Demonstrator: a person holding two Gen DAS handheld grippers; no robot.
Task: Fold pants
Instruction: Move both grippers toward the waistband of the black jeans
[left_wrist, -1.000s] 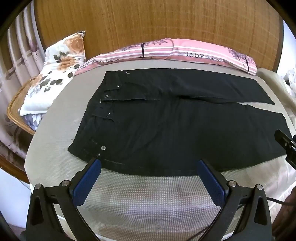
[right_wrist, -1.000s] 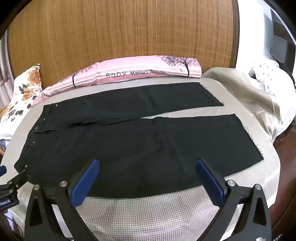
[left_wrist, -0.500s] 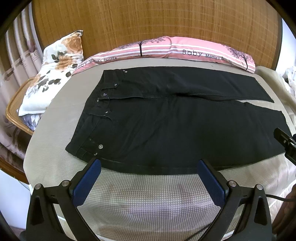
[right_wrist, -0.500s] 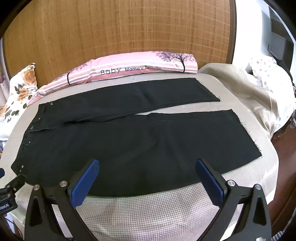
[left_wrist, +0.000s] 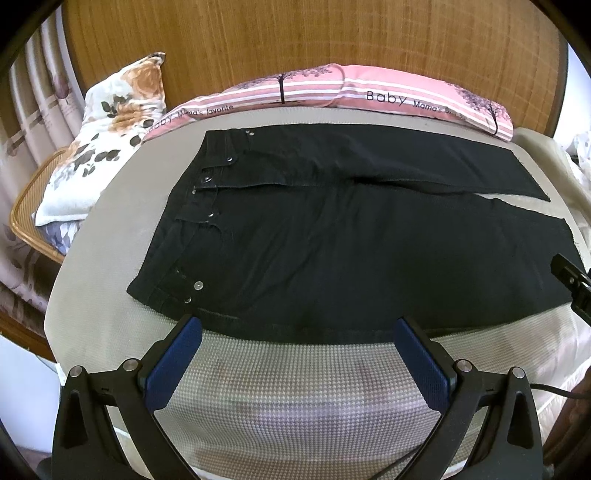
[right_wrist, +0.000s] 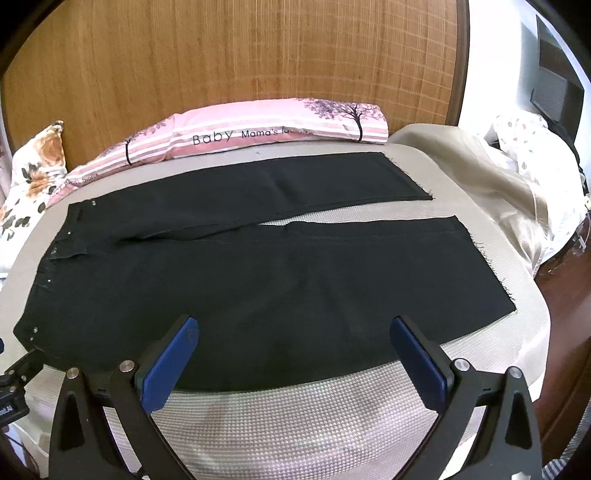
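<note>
Pants (left_wrist: 332, 236) spread flat across bed (left_wrist: 295, 387), waistband left, legs right. Behind, long pillow (left_wrist: 369, 92) against headboard (left_wrist: 295, 44). Both claws wide apart at near hem.

Woven bamboo headboard (left_wrist: 295, 40) behind bed (left_wrist: 295, 387), curtains (left_wrist: 33, 110) left.

Bare mattress cover (left_wrist: 295, 398) lies between both spread-jawed grippers and the pants (left_wrist: 351, 258) – nothing blocks the near hem; pink pillow (right_wrist: 258, 133) crowds the far edge
</note>
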